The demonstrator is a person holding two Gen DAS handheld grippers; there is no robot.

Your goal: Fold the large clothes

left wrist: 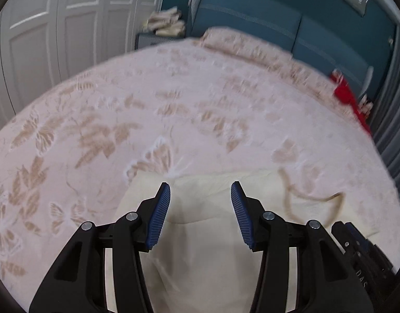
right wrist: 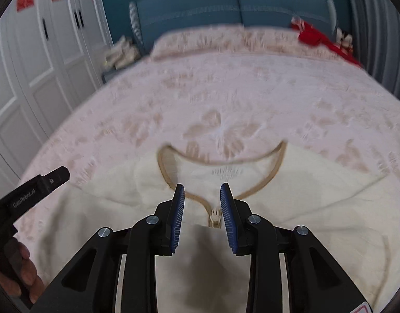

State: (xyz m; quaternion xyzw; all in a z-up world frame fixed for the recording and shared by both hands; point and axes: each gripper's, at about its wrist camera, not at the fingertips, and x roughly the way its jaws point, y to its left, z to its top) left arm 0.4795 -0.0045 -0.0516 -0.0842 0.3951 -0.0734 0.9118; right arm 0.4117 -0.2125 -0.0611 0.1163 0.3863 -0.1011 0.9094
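Fingers point(left wrist: 162, 208) of both grippers hang parted and empty over the cream garment point(right wrist: 317, 200) on the bed point(right wrist: 174, 99); spreading looks done, next comes gripping an edge to fold.

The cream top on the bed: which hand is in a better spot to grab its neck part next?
Probably the right. The right gripper hangs open just over the cream top's tan collar and zipper pull. The left gripper, also open, faces plain fabric, with the collar off to its side.
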